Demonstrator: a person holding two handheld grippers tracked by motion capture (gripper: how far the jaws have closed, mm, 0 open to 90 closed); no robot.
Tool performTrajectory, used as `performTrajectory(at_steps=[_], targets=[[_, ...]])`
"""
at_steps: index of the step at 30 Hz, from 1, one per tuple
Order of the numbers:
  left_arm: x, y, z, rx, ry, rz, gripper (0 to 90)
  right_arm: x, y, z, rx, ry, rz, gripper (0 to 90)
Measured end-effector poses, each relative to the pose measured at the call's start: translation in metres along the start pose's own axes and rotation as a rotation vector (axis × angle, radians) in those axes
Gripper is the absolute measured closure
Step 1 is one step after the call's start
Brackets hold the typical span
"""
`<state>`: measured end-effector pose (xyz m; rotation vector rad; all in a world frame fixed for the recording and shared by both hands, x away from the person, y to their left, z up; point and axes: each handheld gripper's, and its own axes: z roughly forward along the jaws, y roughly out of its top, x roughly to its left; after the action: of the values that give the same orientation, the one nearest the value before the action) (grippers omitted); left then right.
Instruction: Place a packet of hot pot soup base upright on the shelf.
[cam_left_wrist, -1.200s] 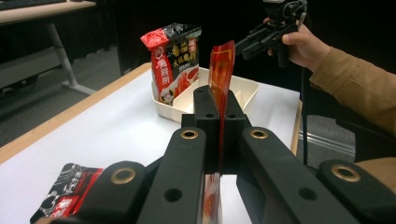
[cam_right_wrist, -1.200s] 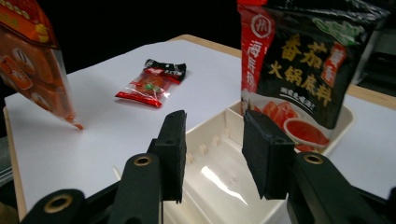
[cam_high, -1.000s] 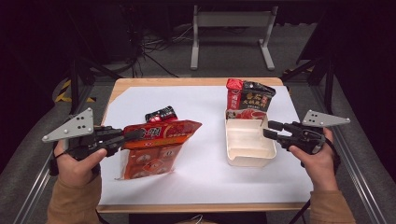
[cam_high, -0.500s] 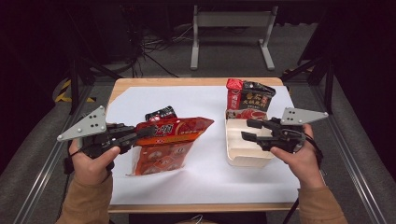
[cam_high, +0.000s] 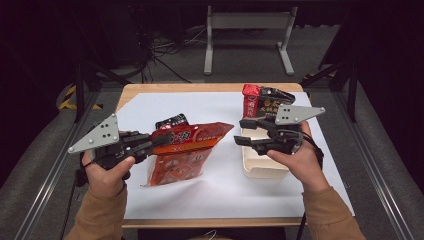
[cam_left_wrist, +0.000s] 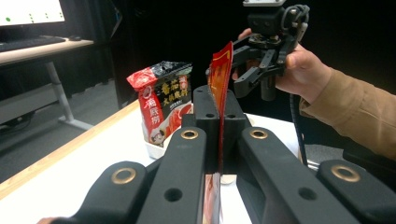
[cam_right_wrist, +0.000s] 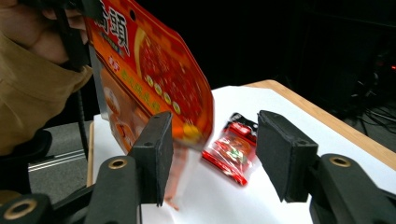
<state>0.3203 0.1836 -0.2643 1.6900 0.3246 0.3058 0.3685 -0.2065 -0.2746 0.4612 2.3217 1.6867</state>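
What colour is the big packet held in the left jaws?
Mostly orange-red packet with yellow print, clearest in the right gripper view.

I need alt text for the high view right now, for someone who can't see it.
Left gripper holds a large red-orange snack bag lifted over a white-covered table, while the right gripper, its jaws just opening and empty, hovers above a white tray. A small red-black packet lies behind the bag, and a red pouch stands behind the tray.

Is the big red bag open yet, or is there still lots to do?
Done: the left gripper is shut on the big red bag, lifted off the table. In hand: the right gripper, jaws just opening with nothing between them, is close to the bag's free end. Left: the bag looks unopened and the white tray looks empty.
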Motion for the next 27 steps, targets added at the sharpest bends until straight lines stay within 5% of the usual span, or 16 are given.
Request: performTrajectory(at_steps=[19,27], targets=[[-0.006,-0.001,0.014,-0.016,-0.066,0.020,90.0,0.012,0.011,0.041,0.013,0.156,-0.043,49.9],[-0.004,-0.003,0.013,-0.024,-0.064,0.020,90.0,0.017,0.012,0.042,0.012,0.235,-0.110,82.2]])
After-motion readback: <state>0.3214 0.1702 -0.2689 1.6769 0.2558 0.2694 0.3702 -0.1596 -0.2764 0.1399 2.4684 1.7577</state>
